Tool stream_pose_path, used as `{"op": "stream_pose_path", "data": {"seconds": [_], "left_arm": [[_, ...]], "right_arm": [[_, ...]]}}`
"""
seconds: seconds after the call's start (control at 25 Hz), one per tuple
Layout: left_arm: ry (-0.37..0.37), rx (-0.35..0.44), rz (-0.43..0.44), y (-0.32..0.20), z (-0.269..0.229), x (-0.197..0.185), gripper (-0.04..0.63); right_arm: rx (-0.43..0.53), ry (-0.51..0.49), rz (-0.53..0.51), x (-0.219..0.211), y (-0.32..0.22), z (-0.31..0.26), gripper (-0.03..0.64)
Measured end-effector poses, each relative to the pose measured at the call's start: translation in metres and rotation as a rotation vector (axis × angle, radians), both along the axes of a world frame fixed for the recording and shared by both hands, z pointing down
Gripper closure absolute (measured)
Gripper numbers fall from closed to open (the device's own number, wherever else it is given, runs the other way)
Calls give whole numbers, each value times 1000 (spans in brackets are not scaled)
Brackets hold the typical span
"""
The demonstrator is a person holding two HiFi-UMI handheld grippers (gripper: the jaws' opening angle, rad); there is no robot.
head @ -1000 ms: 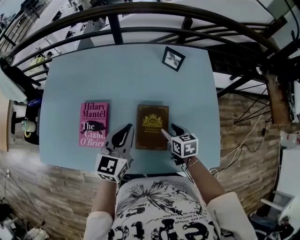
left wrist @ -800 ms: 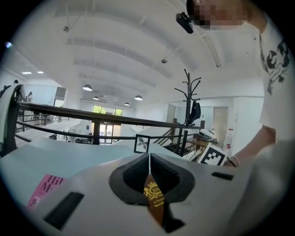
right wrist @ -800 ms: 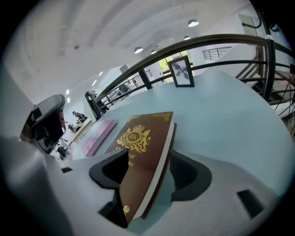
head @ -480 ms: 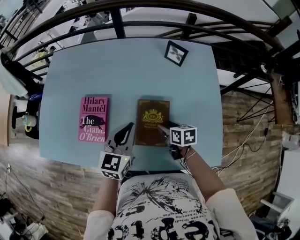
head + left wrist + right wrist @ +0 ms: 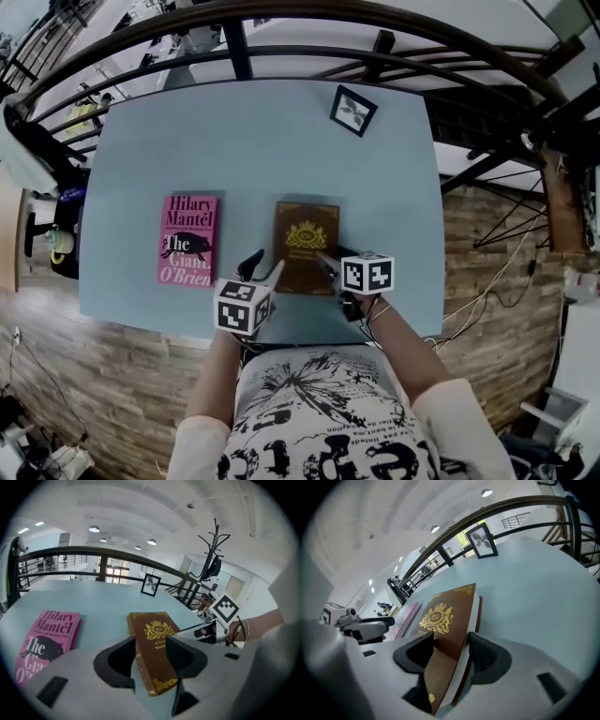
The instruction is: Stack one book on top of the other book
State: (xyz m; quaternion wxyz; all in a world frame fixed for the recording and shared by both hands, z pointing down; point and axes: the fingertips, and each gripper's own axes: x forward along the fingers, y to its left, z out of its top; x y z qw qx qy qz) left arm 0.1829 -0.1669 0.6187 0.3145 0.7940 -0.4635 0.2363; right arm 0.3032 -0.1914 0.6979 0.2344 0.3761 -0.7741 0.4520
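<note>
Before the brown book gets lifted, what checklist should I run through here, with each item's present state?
1. Brown book sits between the left gripper's jaws: ok.
2. Same book sits between the right gripper's jaws: ok.
3. Both pairs of jaws clamped tight on it: cannot tell.
4. Pink book lies flat with nothing on its cover: ok.
5. Table bare between the two books: ok.
6. Framed picture stands at the far edge, away from that path: ok.

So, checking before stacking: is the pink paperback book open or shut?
Shut: the pink paperback book lies flat on the blue table, front cover up.
</note>
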Motion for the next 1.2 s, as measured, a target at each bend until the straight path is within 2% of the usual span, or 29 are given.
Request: {"op": "stream_pose_path", "data": {"seconds": [0.04,0.16,0.28,0.44,0.64,0.84,1.2], "left_arm": [[7,-33,6,0,7,2,410],[11,-136,-39,-3,28,-1,357],[32,-219,-73,-5,43,0,343],[70,-291,-56,-6,62,10,331],[31,-321,-10,-9,72,18,331],[68,-342,9,-8,74,21,333],[33,-342,23,-5,71,23,333]], "right_arm": [[0,-1,3,0,0,0,388],[6,14,5,1,0,0,387],[12,2,3,-1,0,-1,385],[5,-25,13,-2,1,1,380],[17,-23,6,-4,-1,-1,380],[46,5,2,-5,0,-3,385],[1,42,25,-1,4,-2,396]]}}
